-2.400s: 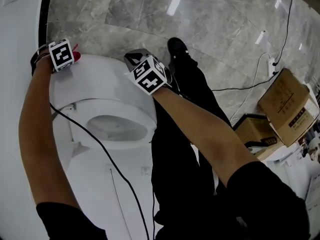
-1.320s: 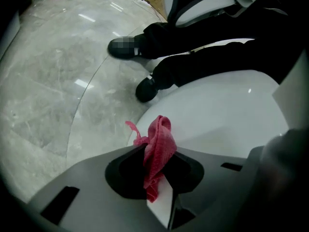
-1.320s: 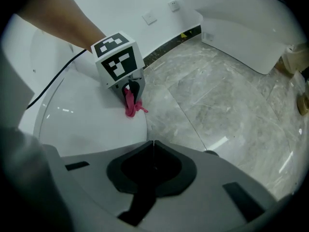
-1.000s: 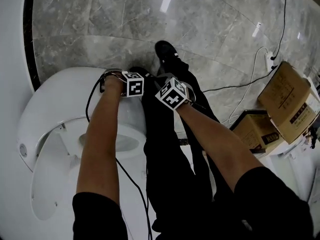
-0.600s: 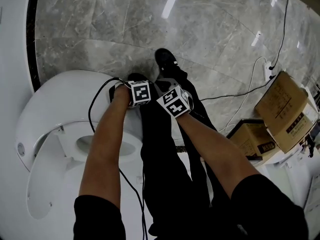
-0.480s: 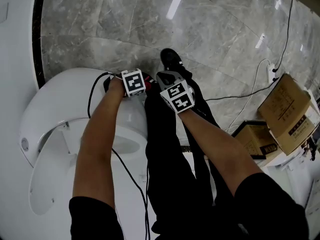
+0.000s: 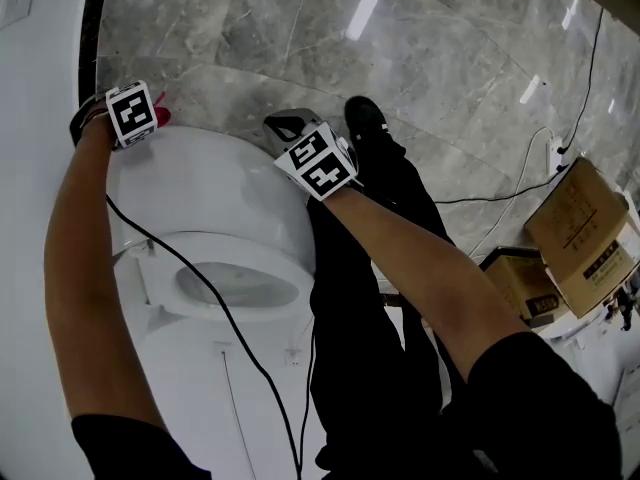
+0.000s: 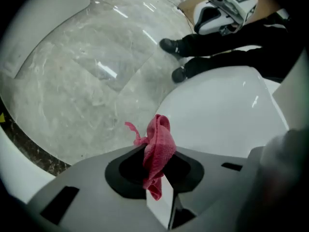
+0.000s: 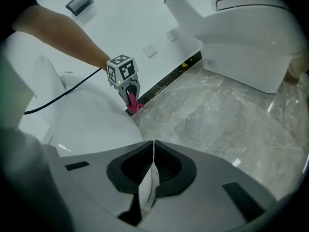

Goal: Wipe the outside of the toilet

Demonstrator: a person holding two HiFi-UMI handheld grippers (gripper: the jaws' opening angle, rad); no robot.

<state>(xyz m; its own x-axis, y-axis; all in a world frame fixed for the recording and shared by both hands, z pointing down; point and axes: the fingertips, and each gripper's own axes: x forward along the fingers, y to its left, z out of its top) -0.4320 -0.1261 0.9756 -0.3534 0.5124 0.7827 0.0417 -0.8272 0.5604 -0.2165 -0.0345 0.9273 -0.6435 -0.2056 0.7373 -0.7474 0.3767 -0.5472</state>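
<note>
The white toilet [image 7: 215,203] stands below me with its bowl open [image 7: 240,286]. My left gripper [image 7: 150,120] is at its far left side, near the wall, shut on a pink cloth [image 7: 160,116]. In the left gripper view the cloth [image 8: 158,146] sticks up from the shut jaws, just above the toilet's white curved shell [image 8: 217,112]. My right gripper [image 7: 284,124] hovers at the toilet's right edge, shut with nothing in it [image 9: 153,151]. The right gripper view shows the left gripper [image 9: 129,93] with the cloth [image 9: 132,104] hanging against the shell.
A second toilet [image 9: 241,23] stands across the grey marble floor [image 7: 300,38]. Cardboard boxes [image 7: 585,230] and floor cables [image 7: 500,190] lie to the right. A black skirting strip [image 7: 90,28] runs along the wall. My legs and a shoe [image 7: 365,120] stand beside the toilet. A cable [image 7: 205,293] crosses the bowl.
The left gripper has swung with the pink cloth from the toilet's front, beside the right gripper, round to the far left side by the wall. The right gripper stayed roughly in place.
</note>
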